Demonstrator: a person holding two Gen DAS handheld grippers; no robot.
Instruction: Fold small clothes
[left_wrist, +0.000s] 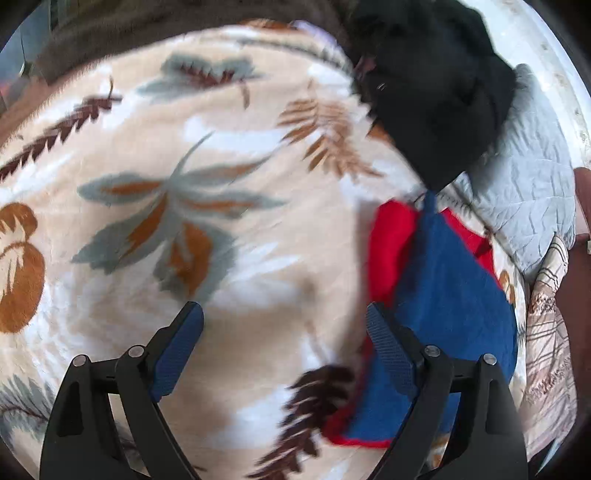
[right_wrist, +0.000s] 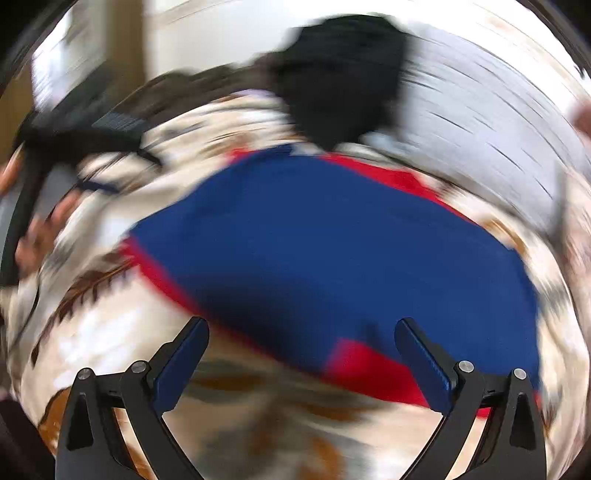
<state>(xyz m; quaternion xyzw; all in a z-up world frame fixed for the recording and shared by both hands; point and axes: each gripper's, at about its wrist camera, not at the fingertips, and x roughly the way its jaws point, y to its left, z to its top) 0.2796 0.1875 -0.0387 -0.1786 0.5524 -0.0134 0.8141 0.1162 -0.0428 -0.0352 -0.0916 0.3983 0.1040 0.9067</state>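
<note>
Counting what's on my two wrist feeds: one blue-and-red garment (left_wrist: 447, 295), one black garment (left_wrist: 432, 92), one grey quilted piece (left_wrist: 532, 177), all lying on one fleece blanket (left_wrist: 207, 206) with a leaf print in brown, grey and orange.

The blue-and-red garment lies flat on the blanket. It's mostly blue with red showing along its edges and at one corner. In the left wrist view it sits toward the blanket's right edge, and the black garment is heaped just beyond its far end, with the grey quilted piece beside that, further right. Whether the black one touches the blue one I can't make out.

My left gripper (left_wrist: 284, 314) has its jaws spread wide with nothing between them, just bare blanket. Its right finger overlaps the garment's near left edge in the picture, but I can't tell if it's touching.

My right gripper (right_wrist: 301, 328) is spread wide too, nothing clamped. It hangs over the near edge of the blue-and-red garment (right_wrist: 332, 240), and the red corner shows between its fingers. This feed is badly smeared. At its left edge I can see the other gripper and part of a hand (right_wrist: 40, 229), too blurred for detail.

Can't read any brand, label or lettering on anything in either feed.
</note>
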